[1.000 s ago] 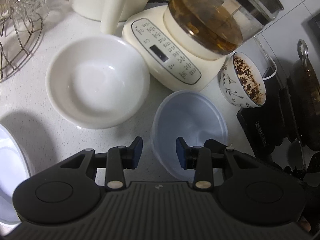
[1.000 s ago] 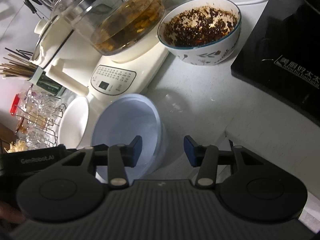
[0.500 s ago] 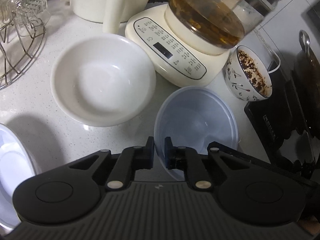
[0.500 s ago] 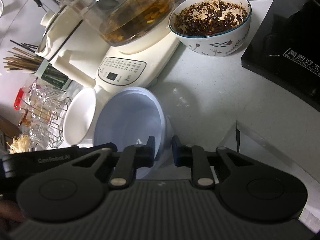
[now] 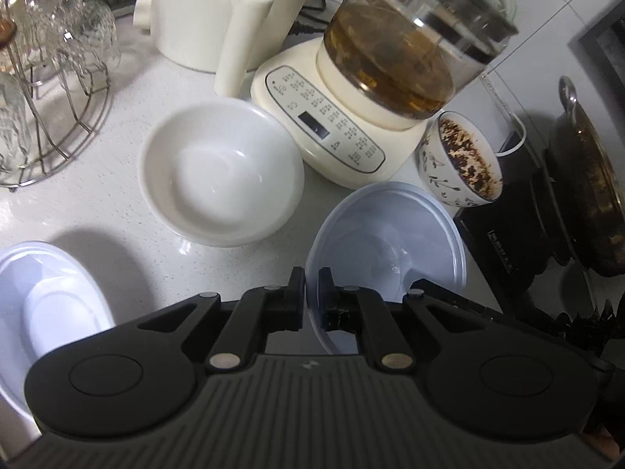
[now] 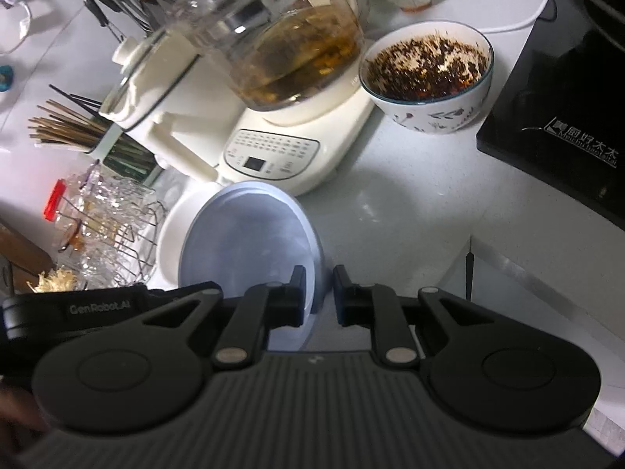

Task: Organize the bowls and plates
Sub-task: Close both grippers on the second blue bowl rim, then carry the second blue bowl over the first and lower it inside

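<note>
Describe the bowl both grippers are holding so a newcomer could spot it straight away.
Find the cream kettle base under the glass pot. In front sits the bluish plastic bowl, beside the white bowl. It alone is translucent and clamped by both grippers.

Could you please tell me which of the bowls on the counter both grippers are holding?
The translucent blue plastic bowl, pinched at its rim; the white bowl and patterned bowl stand untouched.
</note>
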Available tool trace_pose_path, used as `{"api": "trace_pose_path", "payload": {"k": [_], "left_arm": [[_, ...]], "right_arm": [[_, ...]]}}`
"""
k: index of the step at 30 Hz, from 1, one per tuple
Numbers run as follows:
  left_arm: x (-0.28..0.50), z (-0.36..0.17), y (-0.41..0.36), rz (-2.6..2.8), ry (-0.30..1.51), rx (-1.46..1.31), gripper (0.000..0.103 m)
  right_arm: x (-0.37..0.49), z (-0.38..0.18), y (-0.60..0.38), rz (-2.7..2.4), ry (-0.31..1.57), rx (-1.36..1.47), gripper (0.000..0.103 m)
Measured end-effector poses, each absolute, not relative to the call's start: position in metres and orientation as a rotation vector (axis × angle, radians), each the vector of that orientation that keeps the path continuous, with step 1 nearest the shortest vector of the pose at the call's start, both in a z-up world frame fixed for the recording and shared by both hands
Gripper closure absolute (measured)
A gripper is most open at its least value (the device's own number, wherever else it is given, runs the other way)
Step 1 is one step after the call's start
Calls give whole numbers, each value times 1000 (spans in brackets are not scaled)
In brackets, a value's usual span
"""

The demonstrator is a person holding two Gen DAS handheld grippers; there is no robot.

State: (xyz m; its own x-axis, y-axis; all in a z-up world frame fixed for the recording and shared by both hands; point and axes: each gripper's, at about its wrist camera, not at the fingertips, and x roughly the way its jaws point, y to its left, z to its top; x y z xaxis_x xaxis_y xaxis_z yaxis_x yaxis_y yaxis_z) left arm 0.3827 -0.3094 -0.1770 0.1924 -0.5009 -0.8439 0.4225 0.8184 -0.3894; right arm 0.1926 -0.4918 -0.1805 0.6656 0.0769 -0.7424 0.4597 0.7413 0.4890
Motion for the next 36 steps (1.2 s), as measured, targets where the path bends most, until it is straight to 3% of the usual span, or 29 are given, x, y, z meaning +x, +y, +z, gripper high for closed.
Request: {"api": "trace_pose_path", "payload": {"k": [19,36], "left_arm": [[367,-122,-273,-681,1179,-78,95],[365,-102,-238,-611,1138,-112,94]], "right_arm": [[173,-123,-454,-245,790,666,85],[189,-108,-434,-160,758,616,85]]}}
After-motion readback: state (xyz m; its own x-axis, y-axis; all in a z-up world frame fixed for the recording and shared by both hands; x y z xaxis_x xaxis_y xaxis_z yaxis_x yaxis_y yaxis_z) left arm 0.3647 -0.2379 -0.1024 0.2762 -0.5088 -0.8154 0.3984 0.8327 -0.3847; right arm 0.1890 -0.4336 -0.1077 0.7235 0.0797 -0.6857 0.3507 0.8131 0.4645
